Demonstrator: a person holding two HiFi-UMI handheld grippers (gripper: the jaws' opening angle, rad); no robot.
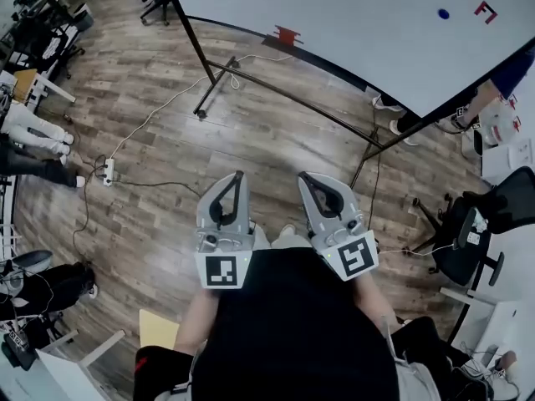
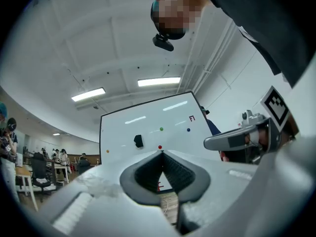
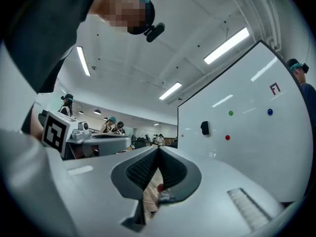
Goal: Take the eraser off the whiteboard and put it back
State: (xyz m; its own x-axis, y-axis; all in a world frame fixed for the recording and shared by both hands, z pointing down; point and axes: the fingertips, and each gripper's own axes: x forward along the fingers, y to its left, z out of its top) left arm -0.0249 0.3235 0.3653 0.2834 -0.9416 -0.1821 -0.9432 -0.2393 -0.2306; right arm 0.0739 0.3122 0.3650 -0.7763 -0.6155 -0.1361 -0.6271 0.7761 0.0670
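On the whiteboard (image 2: 123, 132), one eraser (image 2: 138, 141), four coloured dots (image 2: 161, 129)

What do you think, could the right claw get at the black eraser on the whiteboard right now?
Probably not yet. The right claw is shut and held close to the person, while the eraser sits on the whiteboard well ahead. Nothing visible stands between them; stepping closer should help.
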